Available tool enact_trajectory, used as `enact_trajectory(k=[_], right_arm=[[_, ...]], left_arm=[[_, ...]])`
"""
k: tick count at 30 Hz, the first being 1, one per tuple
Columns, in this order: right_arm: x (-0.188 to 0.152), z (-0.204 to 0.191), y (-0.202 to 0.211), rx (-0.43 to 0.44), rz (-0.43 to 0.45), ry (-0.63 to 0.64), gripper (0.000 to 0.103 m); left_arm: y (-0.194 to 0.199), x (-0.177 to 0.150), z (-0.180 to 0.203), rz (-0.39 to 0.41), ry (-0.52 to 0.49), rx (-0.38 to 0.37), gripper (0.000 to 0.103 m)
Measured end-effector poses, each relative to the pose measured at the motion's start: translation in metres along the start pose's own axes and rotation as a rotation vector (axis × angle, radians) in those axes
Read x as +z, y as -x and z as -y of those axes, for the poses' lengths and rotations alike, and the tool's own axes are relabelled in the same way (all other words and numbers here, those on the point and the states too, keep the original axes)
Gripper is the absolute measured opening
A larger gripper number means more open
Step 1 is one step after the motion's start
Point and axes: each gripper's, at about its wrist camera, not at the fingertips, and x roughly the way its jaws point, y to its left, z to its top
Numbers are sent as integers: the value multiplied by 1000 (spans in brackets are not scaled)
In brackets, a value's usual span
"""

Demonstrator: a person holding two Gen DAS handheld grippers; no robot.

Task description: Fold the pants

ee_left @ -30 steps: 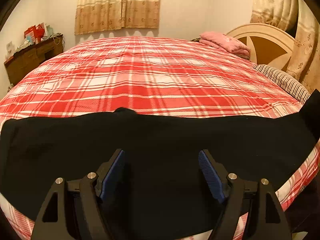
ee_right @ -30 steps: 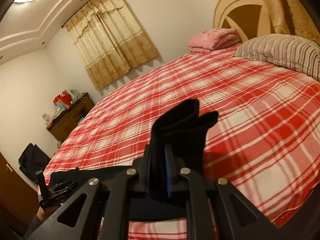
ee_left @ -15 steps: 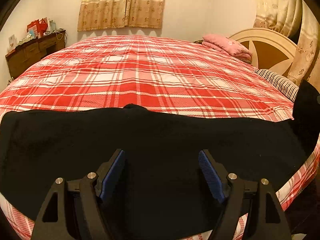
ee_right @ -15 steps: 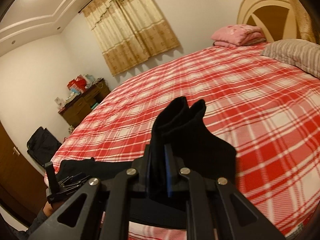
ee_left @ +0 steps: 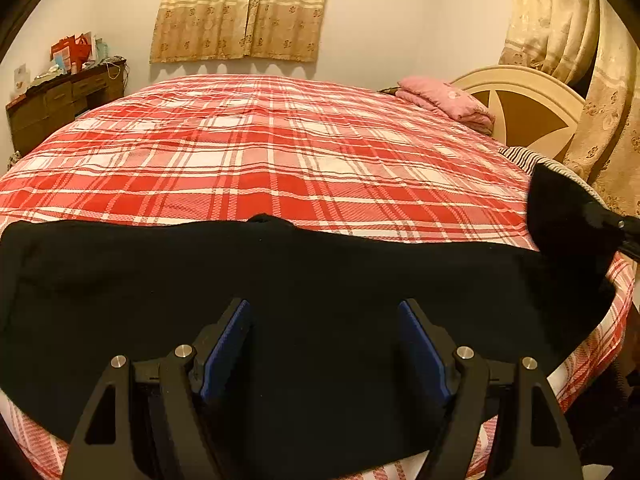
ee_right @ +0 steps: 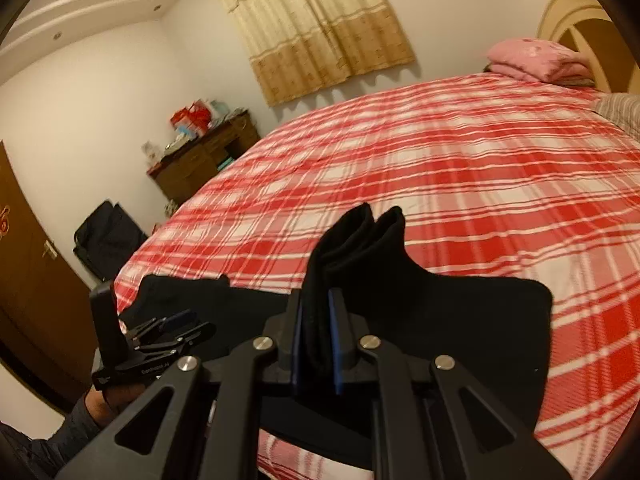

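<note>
Bedroom with plain off-white walls (ee_right: 100, 92) and a stepped ceiling moulding (ee_right: 92, 4) fitted with small recessed lights. A large bed (ee_left: 280, 152) occupies most of the room, covered by a red-and-white plaid bedspread (ee_right: 460, 152). Cream arched headboard (ee_left: 520, 100) with brown inset panels stands at the far end. A folded pink blanket (ee_left: 444, 100) lies near it, beside a striped pillow (ee_right: 620, 110). Beige patterned curtains (ee_left: 240, 8) hang on the far wall; further curtains (ee_left: 580, 60) hang behind the headboard. A brown wooden dresser (ee_right: 204, 160) carries assorted clutter. A black bag (ee_right: 108, 240) sits by a brown door (ee_right: 28, 264).
</note>
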Motion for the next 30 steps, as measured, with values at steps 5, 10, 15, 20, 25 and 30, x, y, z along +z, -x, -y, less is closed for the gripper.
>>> enact_trajectory(k=[5, 10, 15, 20, 25, 30], right_arm=[[-4, -23, -24, 16, -42, 70, 15], [-15, -37, -53, 43, -107, 108, 15], [-32, -44, -77, 59, -186, 132, 15], [-45, -42, -89, 77, -251, 137, 18], [-51, -34, -82, 119, -298, 121, 50], [-47, -16, -38, 96, -216, 134, 52]], left_arm=[[0, -1, 2, 2, -4, -26, 77], [2, 0, 4, 8, -18, -48, 77], [0, -1, 9, 3, -15, -80, 77], [-8, -2, 16, -23, 10, -151, 77], [-16, 2, 29, -41, 13, -231, 77], [-33, 7, 51, -97, 7, -318, 77]])
